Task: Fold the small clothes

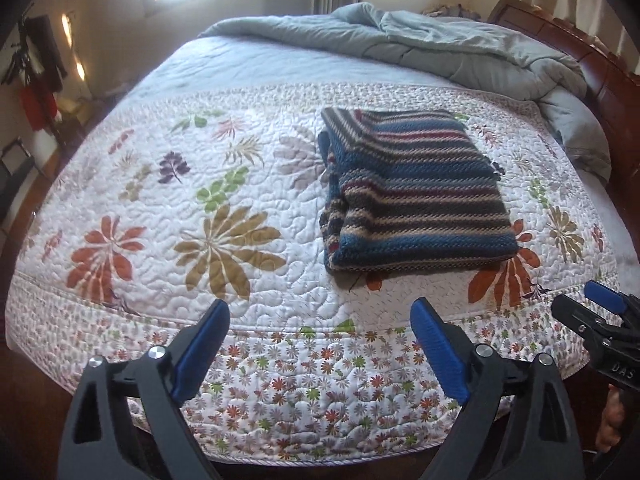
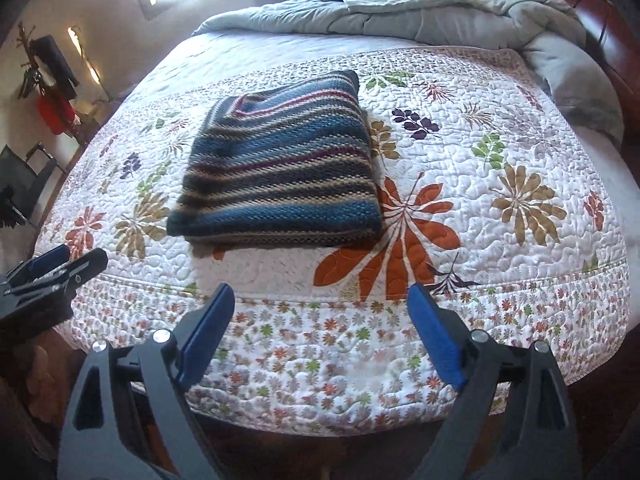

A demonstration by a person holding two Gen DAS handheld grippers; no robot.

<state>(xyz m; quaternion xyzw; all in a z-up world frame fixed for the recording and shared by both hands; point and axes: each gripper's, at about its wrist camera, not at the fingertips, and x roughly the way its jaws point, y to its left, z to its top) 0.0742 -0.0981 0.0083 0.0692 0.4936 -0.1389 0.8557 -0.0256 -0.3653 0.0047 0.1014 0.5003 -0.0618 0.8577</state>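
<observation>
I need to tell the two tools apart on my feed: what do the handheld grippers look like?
Both look alike. The left gripper has two black plastic fingers with ribbed blue pads and silver pivot bolts. The right gripper has the same black frame, blue pads and silver bolts. In the left wrist view, white letters "DAS" show on the right gripper's black body. No cables or sleeves are visible.
</observation>
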